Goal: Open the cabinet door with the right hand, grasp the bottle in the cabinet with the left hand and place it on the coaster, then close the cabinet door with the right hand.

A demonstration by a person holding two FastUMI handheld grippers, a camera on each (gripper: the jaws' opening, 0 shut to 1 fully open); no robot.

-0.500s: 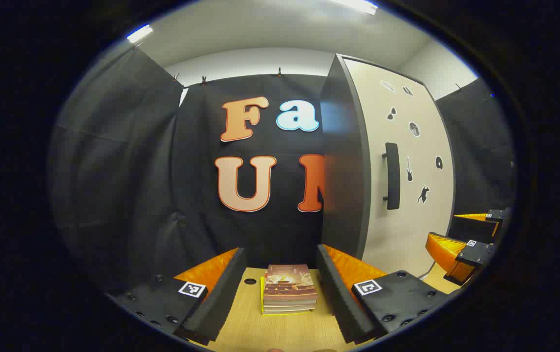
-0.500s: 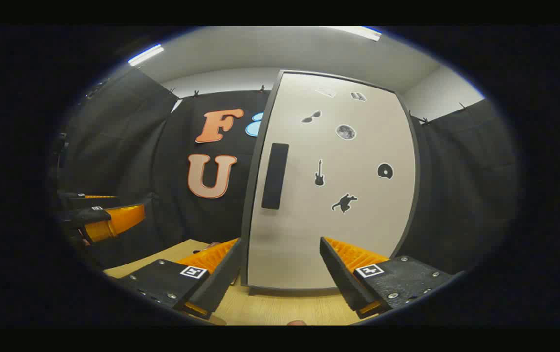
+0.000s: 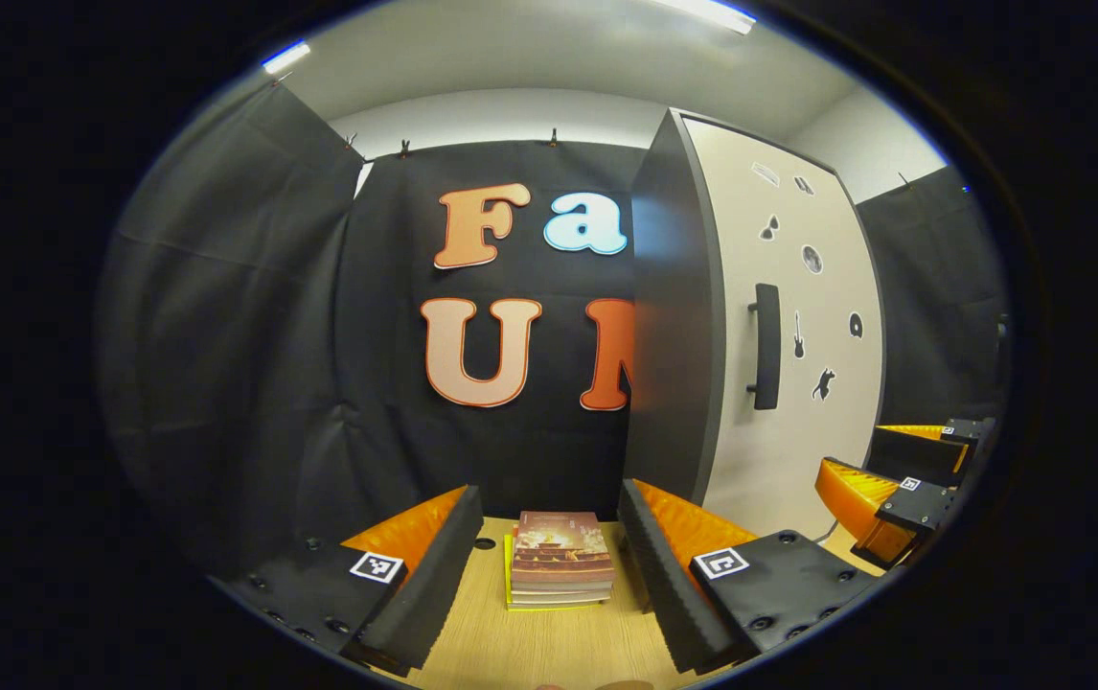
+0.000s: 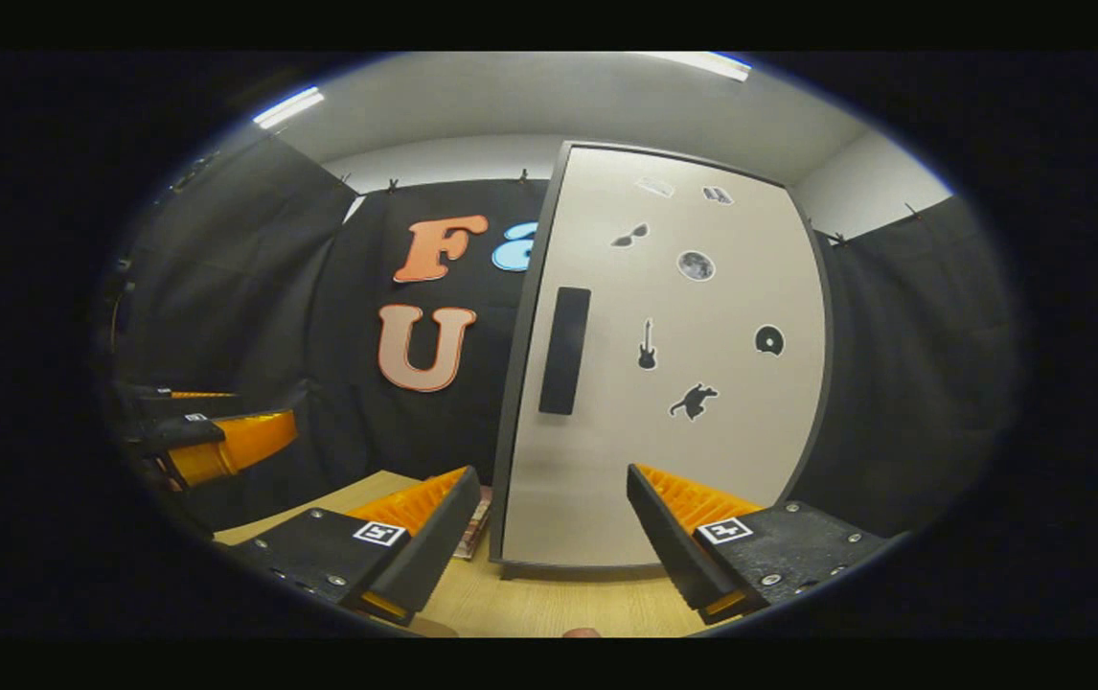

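Both grippers hover level above the bench [image 3: 549,642], pointed at the back wall. The left gripper [image 3: 549,537] has its jaws spread wide with nothing between them, a stack of books [image 3: 560,570] lying just ahead. The right gripper [image 4: 554,522] faces the cabinet door [image 4: 674,383], jaws likewise wide and empty, short of the dark handle [image 4: 564,351]. The door stands shut, and the bottle isn't in sight.

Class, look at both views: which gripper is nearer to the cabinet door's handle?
Right. The right gripper faces the door, with the handle just above its open fingers. The left gripper sits off to the cabinet's side, by the books.
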